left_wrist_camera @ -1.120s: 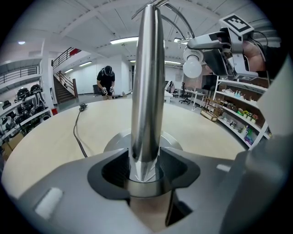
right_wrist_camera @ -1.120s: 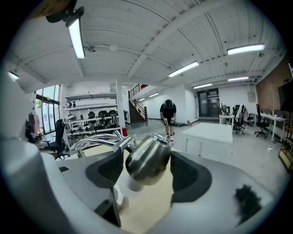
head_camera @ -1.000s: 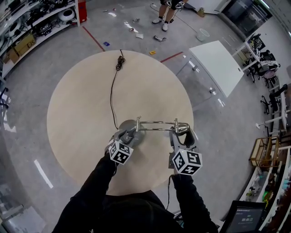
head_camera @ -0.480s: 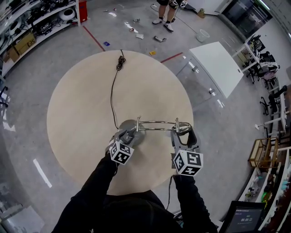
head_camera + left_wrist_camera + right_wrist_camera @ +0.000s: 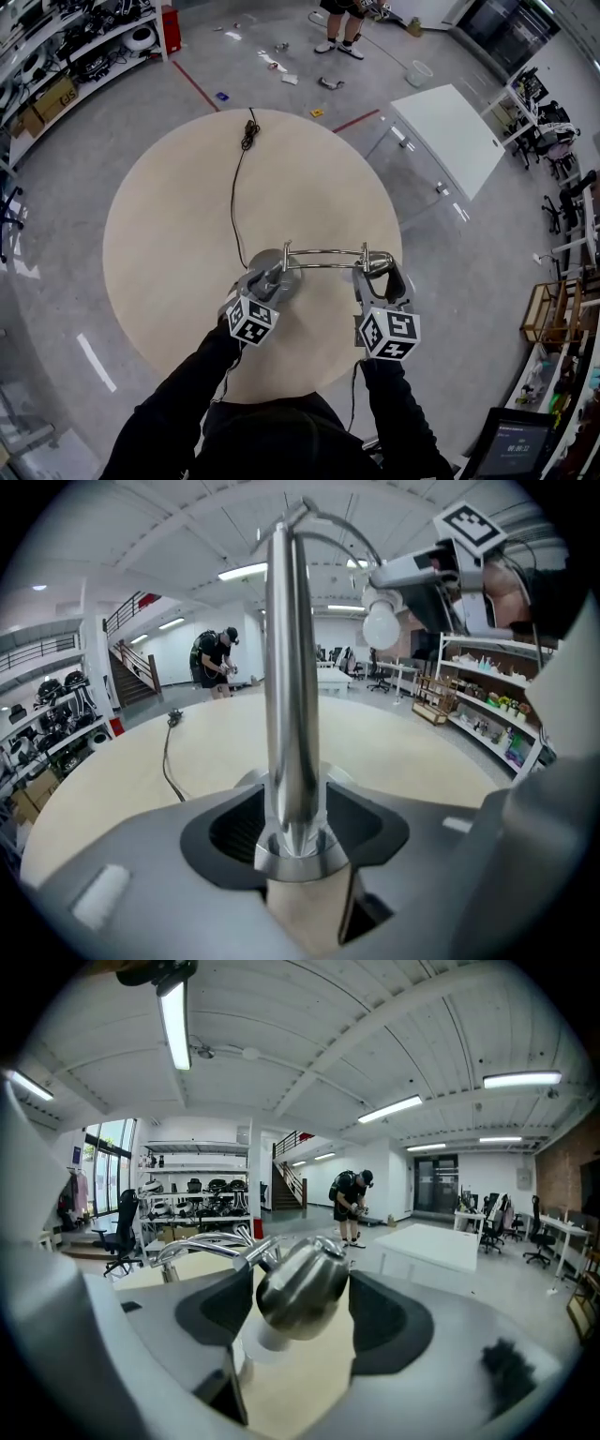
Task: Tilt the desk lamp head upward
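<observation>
Standing near the front edge of the round wooden table (image 5: 169, 234), a chrome desk lamp (image 5: 323, 252). Planted flat on its disc base (image 5: 265, 260), with the upright pole (image 5: 291, 667) rising from the middle and arching over to the right. Down low on that pole with the left gripper (image 5: 267, 279): jaws set wide, closed against the collar at the pole's foot, ribbed pads either side. Over to the right gripper (image 5: 380, 274): clamped on the lamp head (image 5: 302, 1283), shiny shade snug between both pads, white bulb (image 5: 381, 625) poking out of its mouth. Held up at the end of the arch, well above the tabletop. Trailing away from the base across the table, a black cord (image 5: 233, 202), ending in a bundled plug (image 5: 248, 127) near the far edge. Beyond, on the grey floor, a white rectangular table (image 5: 450, 131) and, further back, a person (image 5: 352, 1202) standing.
</observation>
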`<state>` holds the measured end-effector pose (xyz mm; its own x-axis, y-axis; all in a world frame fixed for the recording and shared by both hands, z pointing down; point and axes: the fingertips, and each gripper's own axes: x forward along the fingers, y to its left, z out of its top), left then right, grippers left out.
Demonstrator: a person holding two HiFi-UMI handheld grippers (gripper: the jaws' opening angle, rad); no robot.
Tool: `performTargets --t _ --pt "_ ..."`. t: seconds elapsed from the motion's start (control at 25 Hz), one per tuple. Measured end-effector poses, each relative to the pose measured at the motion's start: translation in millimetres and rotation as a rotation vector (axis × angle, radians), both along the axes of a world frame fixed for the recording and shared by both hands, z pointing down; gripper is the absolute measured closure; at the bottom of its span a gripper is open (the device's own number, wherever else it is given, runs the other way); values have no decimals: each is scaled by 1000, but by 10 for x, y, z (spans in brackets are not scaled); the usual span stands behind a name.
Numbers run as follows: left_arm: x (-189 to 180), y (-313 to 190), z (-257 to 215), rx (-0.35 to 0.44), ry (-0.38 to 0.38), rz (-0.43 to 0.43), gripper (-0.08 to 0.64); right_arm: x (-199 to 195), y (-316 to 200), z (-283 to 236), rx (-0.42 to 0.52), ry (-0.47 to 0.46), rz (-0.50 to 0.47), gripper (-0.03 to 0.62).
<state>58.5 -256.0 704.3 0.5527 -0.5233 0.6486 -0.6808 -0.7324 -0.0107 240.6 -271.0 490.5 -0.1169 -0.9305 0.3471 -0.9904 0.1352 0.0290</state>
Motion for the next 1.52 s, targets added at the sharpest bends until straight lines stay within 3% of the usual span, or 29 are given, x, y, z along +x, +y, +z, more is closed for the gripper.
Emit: performTargets --t 0.24,0.44,0.56,1.08,1.52 --pt "67 -88 -726 126 130 -29 347 34 51 41 -9 -19 -7 259" --pt "174 -203 -971 210 135 -28 360 11 51 38 -4 17 -14 259" --pt "239 -222 -942 208 106 -25 403 12 39 -14 11 41 -17 259" --pt "217 -215 -945 211 25 -54 402 -107 20 -356 64 227 -56 261" --pt "266 -297 -934 197 19 -63 402 -270 -107 -709 62 497 -122 261"
